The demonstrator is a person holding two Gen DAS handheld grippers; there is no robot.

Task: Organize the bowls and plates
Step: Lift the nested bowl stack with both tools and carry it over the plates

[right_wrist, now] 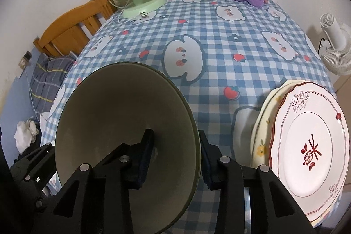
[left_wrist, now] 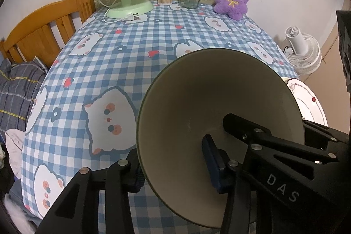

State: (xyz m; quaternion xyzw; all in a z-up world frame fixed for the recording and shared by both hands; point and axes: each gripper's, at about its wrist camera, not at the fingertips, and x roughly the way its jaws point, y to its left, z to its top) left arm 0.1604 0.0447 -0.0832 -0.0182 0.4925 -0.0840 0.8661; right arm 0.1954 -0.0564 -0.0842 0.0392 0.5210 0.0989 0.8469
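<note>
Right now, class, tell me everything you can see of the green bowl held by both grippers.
The green bowl is wide and conical, with a dark olive rim and outside and a pale cream, empty, glossy inside that looks ceramic. The left gripper and right gripper each clamp opposite sides of its rim, one pad inside and one outside. It sits over the checked tablecloth, left of the stacked plates.

Both grippers, left gripper (left_wrist: 175, 166) and right gripper (right_wrist: 175, 159), are matte black plastic linkages with silver rivets, dark-blue padded jaws; white "DAS" lettering at four o'clock.

Right tongs (right_wrist: 175, 159) clamp bowl (right_wrist: 122, 124) rim beside plates (right_wrist: 307, 146).
</note>
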